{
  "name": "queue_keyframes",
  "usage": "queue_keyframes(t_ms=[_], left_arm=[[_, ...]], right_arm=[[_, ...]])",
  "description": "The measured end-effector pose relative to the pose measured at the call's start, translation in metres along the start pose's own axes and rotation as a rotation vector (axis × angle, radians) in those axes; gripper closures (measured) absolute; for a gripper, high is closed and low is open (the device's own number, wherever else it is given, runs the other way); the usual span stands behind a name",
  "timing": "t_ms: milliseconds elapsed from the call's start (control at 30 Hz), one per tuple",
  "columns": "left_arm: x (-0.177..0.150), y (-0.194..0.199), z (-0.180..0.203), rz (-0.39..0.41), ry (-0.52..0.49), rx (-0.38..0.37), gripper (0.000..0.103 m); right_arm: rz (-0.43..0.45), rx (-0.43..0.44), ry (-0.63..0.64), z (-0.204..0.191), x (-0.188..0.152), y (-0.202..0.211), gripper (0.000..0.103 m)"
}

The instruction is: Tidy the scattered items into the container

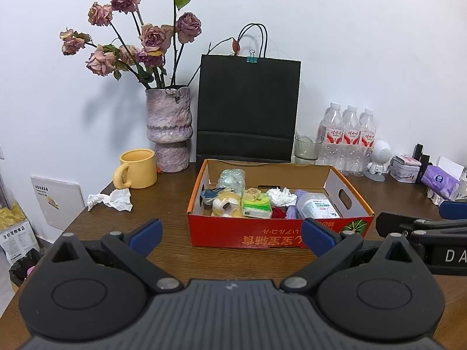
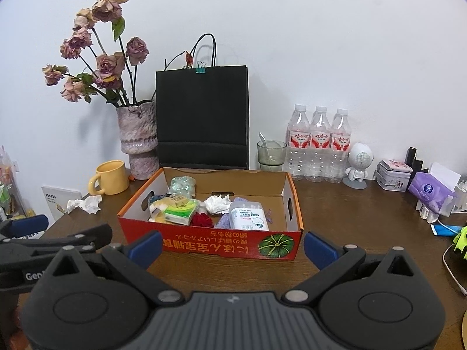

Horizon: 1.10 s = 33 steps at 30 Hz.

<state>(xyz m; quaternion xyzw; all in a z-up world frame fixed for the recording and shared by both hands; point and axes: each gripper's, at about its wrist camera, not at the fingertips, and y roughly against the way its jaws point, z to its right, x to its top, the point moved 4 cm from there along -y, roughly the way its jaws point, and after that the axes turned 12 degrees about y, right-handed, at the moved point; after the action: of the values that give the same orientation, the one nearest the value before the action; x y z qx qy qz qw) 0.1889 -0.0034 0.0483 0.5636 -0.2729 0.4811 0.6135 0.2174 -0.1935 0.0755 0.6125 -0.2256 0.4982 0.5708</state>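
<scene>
Below the red box (image 1: 280, 230), both grippers, left (image 1: 232, 237) and right (image 2: 232, 246), hang spread and empty; one crumpled tissue (image 1: 112, 199) remains at mid-left, likely the next pick.

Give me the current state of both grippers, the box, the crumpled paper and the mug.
left gripper: open, empty
right gripper: open, empty
cardboard box: open-topped, part filled with items
crumpled paper: on table beside box, outside it
yellow mug: upright
</scene>
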Motion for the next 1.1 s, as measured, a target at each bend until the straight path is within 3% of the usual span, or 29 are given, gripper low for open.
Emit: queue_keyframes(t_ms=[1100], left_arm=[[-0.0066,-0.002,-0.001,-0.037,-0.003,0.007,0.0]], right_arm=[[-0.038,-0.002,0.001,-0.0021,-0.007,-0.002,0.0]])
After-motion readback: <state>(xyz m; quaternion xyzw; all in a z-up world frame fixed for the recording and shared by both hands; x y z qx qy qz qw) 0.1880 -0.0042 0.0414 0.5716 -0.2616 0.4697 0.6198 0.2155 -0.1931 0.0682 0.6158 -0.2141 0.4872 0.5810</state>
